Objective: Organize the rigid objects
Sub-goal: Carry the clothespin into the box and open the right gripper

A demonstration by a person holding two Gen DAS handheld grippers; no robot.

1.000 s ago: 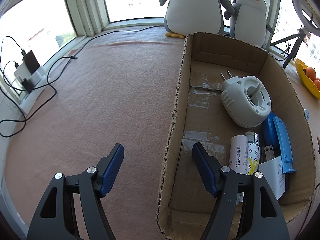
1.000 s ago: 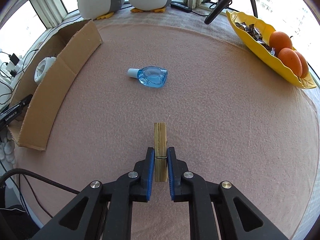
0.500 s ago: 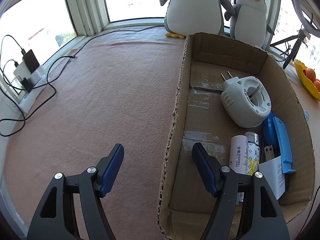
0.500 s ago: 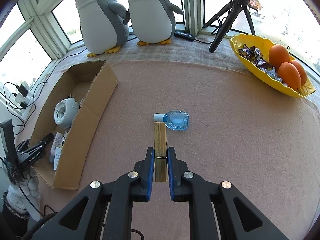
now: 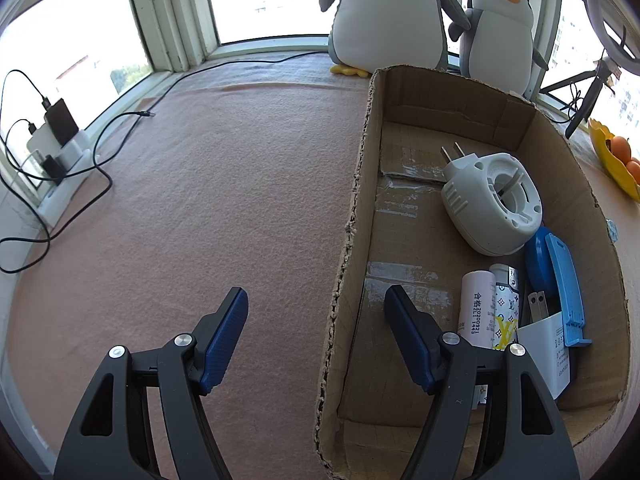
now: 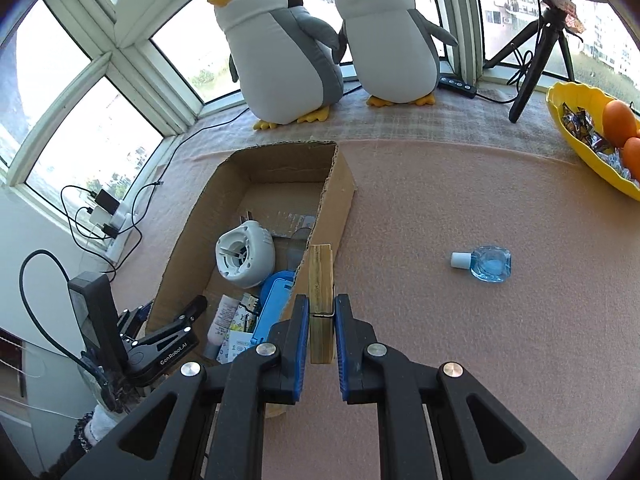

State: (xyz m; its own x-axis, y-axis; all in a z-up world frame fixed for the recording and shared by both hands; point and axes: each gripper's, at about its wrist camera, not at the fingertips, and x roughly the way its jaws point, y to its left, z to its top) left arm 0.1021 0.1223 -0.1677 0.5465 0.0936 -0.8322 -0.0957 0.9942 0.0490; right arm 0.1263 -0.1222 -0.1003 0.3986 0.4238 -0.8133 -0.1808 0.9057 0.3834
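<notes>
My right gripper (image 6: 322,312) is shut on a wooden clothespin (image 6: 321,280) and holds it in the air over the right wall of the cardboard box (image 6: 340,184). The box (image 5: 352,240) holds a white plug-in device (image 5: 492,204), a blue case (image 5: 560,280), small tubes (image 5: 476,308) and a white charger (image 5: 548,344). My left gripper (image 5: 316,316) is open and empty, its fingers on either side of the box's left wall. A blue glass bottle (image 6: 486,264) lies on the pink mat to the right of the box.
Two plush penguins (image 6: 280,40) stand at the window behind the box. A yellow fruit bowl (image 6: 592,140) with oranges is at the far right, a tripod (image 6: 536,52) beside it. Chargers and cables (image 5: 56,148) lie along the left sill.
My right gripper has lifted the clothespin off the mat and carried it left toward the box. The left gripper has not moved.
</notes>
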